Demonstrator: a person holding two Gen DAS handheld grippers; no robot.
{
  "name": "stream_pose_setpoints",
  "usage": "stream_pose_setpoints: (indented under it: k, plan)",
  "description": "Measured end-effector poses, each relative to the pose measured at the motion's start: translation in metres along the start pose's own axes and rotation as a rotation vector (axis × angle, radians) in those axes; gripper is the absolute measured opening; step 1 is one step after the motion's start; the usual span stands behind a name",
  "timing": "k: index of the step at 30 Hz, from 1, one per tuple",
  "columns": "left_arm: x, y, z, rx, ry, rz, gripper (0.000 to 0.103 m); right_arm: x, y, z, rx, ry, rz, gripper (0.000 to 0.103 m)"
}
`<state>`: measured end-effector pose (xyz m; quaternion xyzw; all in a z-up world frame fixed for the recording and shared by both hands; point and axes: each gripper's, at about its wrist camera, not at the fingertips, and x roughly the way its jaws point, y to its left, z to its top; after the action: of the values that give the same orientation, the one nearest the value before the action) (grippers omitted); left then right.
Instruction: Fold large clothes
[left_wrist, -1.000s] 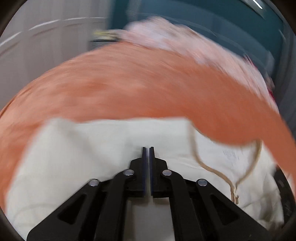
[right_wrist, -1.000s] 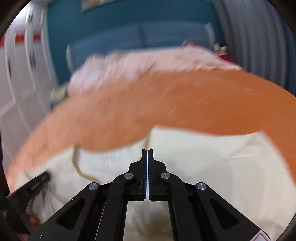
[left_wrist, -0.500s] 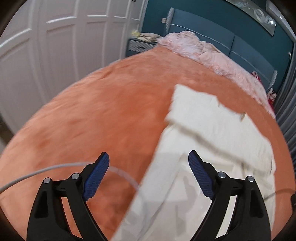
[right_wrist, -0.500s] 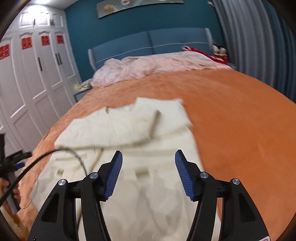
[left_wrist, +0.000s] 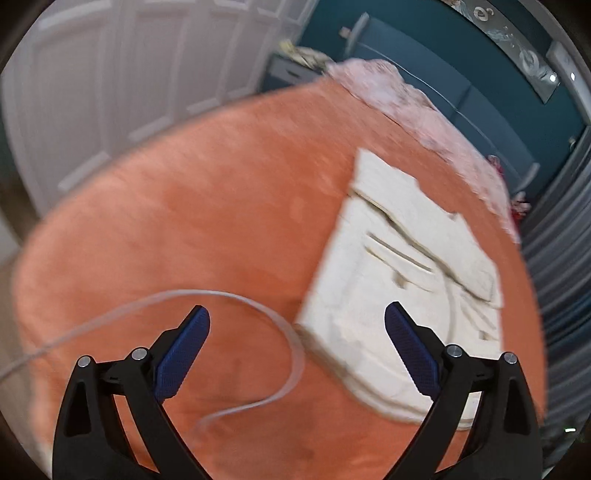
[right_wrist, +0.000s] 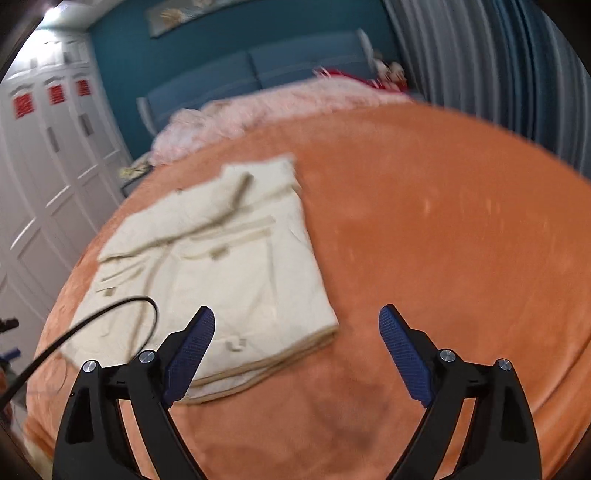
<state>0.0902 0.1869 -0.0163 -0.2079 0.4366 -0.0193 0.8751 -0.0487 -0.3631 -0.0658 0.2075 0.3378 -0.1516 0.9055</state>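
A cream garment (left_wrist: 402, 284) (right_wrist: 218, 266) lies folded flat on an orange blanket (left_wrist: 192, 229) (right_wrist: 443, 236) that covers the bed. My left gripper (left_wrist: 297, 350) hangs above the blanket, to the left of the garment's near corner; its jaws are opening wide and nothing is between them. My right gripper (right_wrist: 297, 347) hangs above the garment's near right corner, its jaws also opening, with nothing gripped. Blue pads (left_wrist: 183, 354) (right_wrist: 404, 354) face each other across bare gaps. Both views are blurred by motion.
A white cable (left_wrist: 258, 314) loops over the blanket in the left wrist view; a black cable (right_wrist: 92, 321) crosses the garment in the right wrist view. Pink bedding (right_wrist: 266, 110) lies by the blue headboard (right_wrist: 295, 62). White wardrobe doors (left_wrist: 110, 92) stand left, grey curtains (right_wrist: 498, 74) right.
Both grippers went from shut, close over the garment, to wide open. They pulled back from it, so the whole folded garment now shows lying on the blanket.
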Motion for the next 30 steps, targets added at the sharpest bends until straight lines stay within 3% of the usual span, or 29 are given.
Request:
stream_pose_setpoints:
  k: [5, 10, 12, 13, 14, 15, 17, 18, 19, 21, 26, 30]
  plan:
    - [0.068, -0.021, -0.002, 0.022, 0.059, -0.009, 0.093, 0.044, -0.021, -0.006, 0.164, 0.053, 0.009, 0.089]
    - [0.123, -0.021, -0.008, 0.057, 0.149, 0.087, 0.093, 0.070, -0.027, -0.010, 0.242, 0.102, 0.048, 0.088]
    - [0.131, -0.019, -0.010, 0.059, 0.151, 0.100, 0.093, 0.076, -0.022, -0.013, 0.227, 0.116, 0.043, 0.082]
    - [0.130, -0.020, -0.011, 0.063, 0.147, 0.105, 0.093, 0.078, -0.019, -0.013, 0.211, 0.120, 0.039, 0.078]
    - [0.130, -0.023, -0.011, 0.066, 0.148, 0.100, 0.088, 0.081, -0.016, -0.014, 0.195, 0.133, 0.041, 0.063]
    - [0.129, -0.024, -0.011, 0.068, 0.158, 0.081, 0.069, 0.083, -0.012, -0.012, 0.184, 0.145, 0.045, 0.041]
    - [0.129, -0.032, -0.012, 0.087, 0.212, 0.021, 0.042, 0.085, -0.006, -0.010, 0.162, 0.171, 0.061, 0.012]
    - [0.127, -0.037, -0.012, 0.100, 0.218, 0.003, 0.018, 0.083, -0.001, -0.007, 0.139, 0.174, 0.066, 0.009]
    - [0.122, -0.041, -0.012, 0.112, 0.223, -0.016, 0.012, 0.076, 0.004, -0.003, 0.106, 0.159, 0.063, 0.008]
    - [0.108, -0.048, -0.008, 0.135, 0.196, -0.033, 0.008, 0.058, 0.015, 0.006, 0.037, 0.122, 0.073, 0.006]
    - [0.029, -0.057, 0.003, 0.197, 0.135, -0.172, 0.007, -0.019, 0.048, 0.020, -0.203, 0.042, 0.117, 0.004]
    - [-0.050, -0.042, -0.011, 0.265, 0.114, -0.221, 0.007, -0.117, 0.067, -0.010, -0.452, 0.049, 0.163, 0.004]
